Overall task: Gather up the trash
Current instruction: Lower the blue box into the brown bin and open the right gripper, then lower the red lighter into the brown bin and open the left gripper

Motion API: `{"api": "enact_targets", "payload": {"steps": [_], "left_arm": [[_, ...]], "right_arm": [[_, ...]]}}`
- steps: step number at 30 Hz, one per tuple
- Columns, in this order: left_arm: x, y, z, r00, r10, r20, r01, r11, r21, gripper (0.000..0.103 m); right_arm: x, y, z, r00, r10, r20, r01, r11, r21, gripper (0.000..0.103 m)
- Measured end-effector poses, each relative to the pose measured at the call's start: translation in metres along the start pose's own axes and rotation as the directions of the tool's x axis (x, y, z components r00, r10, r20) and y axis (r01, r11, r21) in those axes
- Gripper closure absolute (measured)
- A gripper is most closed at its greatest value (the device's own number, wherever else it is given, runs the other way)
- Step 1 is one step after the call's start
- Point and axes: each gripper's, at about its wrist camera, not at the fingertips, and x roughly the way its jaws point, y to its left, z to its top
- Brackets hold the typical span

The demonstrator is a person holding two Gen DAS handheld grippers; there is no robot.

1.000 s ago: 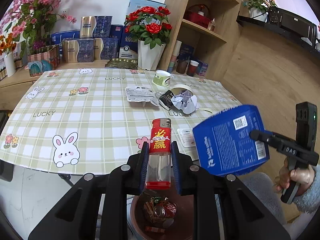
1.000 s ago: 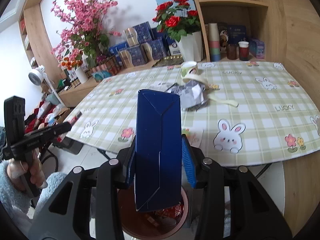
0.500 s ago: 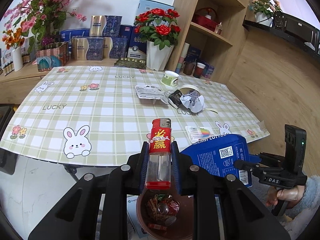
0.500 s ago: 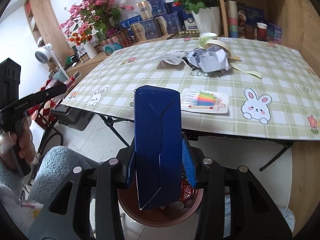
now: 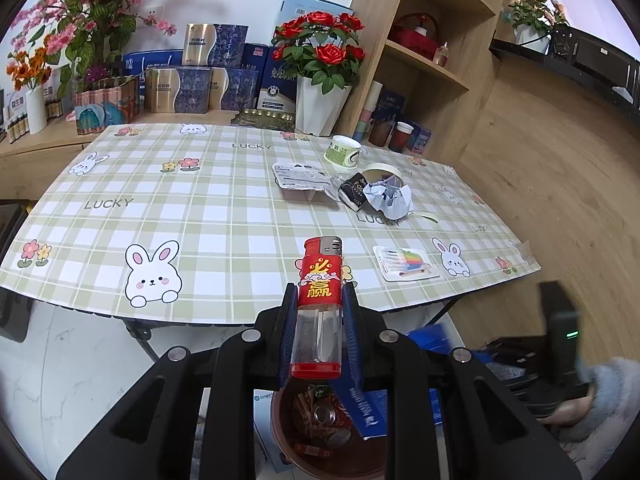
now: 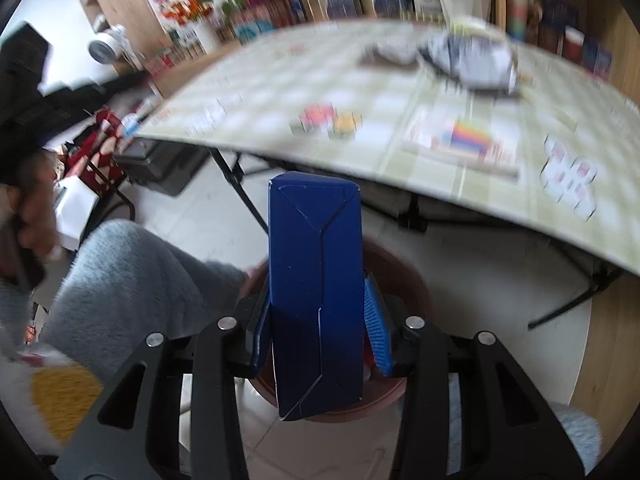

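My left gripper (image 5: 318, 322) is shut on a red lighter (image 5: 319, 304) with a clear lower half, held upright above a brown bin (image 5: 298, 454) that holds wrappers and a can. My right gripper (image 6: 320, 320) is shut on a dark blue carton (image 6: 316, 284), which hangs just over the same brown bin (image 6: 404, 276) below the table edge. In the left wrist view the blue carton (image 5: 366, 406) dips into the bin at the right. On the checked tablecloth (image 5: 168, 208) lie a crumpled paper wad (image 5: 390, 200), a flat wrapper (image 5: 298, 176), a small green cup (image 5: 346, 152) and a crayon packet (image 5: 406, 263).
Gift boxes (image 5: 200, 80), a rose vase (image 5: 322, 92) and pink blossoms (image 5: 80, 12) stand behind the table. Wooden shelves (image 5: 424, 60) rise at the right. A person's grey sleeve (image 6: 128, 280) is beside the bin. The folding table's legs (image 6: 240, 188) stand near it.
My right gripper has sunk with the blue carton from table height to just above the bin, tilting downward. The left gripper and lighter have stayed put.
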Motion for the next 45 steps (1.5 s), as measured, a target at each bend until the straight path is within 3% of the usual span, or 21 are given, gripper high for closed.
{"api": "enact_targets", "payload": {"steps": [4, 11, 14, 18, 20, 24, 27, 30, 34, 38, 45], "left_arm": [[0.002, 0.001, -0.006, 1.0, 0.005, -0.014, -0.005, 1.0, -0.009, 0.081], [0.008, 0.006, -0.016, 0.999, 0.012, -0.044, -0.013, 0.999, -0.031, 0.081], [0.01, 0.006, -0.019, 0.998, 0.016, -0.054, -0.017, 0.999, -0.03, 0.081], [0.013, 0.007, -0.021, 0.998, 0.016, -0.065, -0.018, 0.999, -0.03, 0.081], [0.016, 0.008, -0.023, 0.997, 0.012, -0.071, -0.015, 0.999, -0.035, 0.081], [0.025, 0.004, -0.029, 0.995, -0.005, -0.096, 0.001, 0.999, -0.041, 0.081], [0.033, -0.002, -0.034, 0.993, -0.016, -0.117, 0.012, 1.0, -0.029, 0.081], [0.045, -0.01, -0.042, 0.988, -0.03, -0.152, 0.028, 1.0, -0.013, 0.081], [0.063, -0.017, -0.053, 0.979, -0.045, -0.201, 0.045, 0.999, -0.006, 0.081], [0.08, -0.025, -0.063, 0.969, -0.045, -0.243, 0.051, 0.999, 0.019, 0.081], [0.11, -0.04, -0.084, 0.941, -0.045, -0.335, 0.066, 0.996, 0.052, 0.081]], "right_arm": [[0.045, -0.011, -0.002, 0.995, 0.006, -0.1, 0.002, 0.997, 0.074, 0.061], [0.101, -0.009, -0.014, 0.979, 0.088, -0.183, -0.044, 0.971, 0.234, 0.058], [0.108, -0.009, -0.02, 0.981, 0.054, -0.187, -0.007, 0.97, 0.245, 0.029], [0.094, -0.021, -0.014, 0.986, 0.013, -0.167, 0.035, 0.958, 0.283, 0.022], [0.078, -0.027, -0.008, 0.99, -0.017, -0.137, 0.057, 0.953, 0.297, 0.015], [0.028, -0.03, 0.005, 0.993, -0.115, 0.005, 0.11, 0.963, 0.245, 0.008], [0.0, -0.026, 0.013, 0.98, -0.17, 0.101, 0.148, 0.969, 0.196, 0.006], [-0.031, -0.021, 0.018, 0.953, -0.221, 0.209, 0.192, 0.97, 0.151, 0.006], [-0.052, -0.035, 0.021, 0.941, -0.213, 0.262, 0.157, 0.963, 0.218, 0.006], [-0.062, -0.044, 0.022, 0.924, -0.248, 0.291, 0.172, 0.949, 0.265, 0.006], [-0.066, -0.056, 0.012, 0.912, -0.301, 0.28, 0.204, 0.922, 0.328, 0.006]]}}
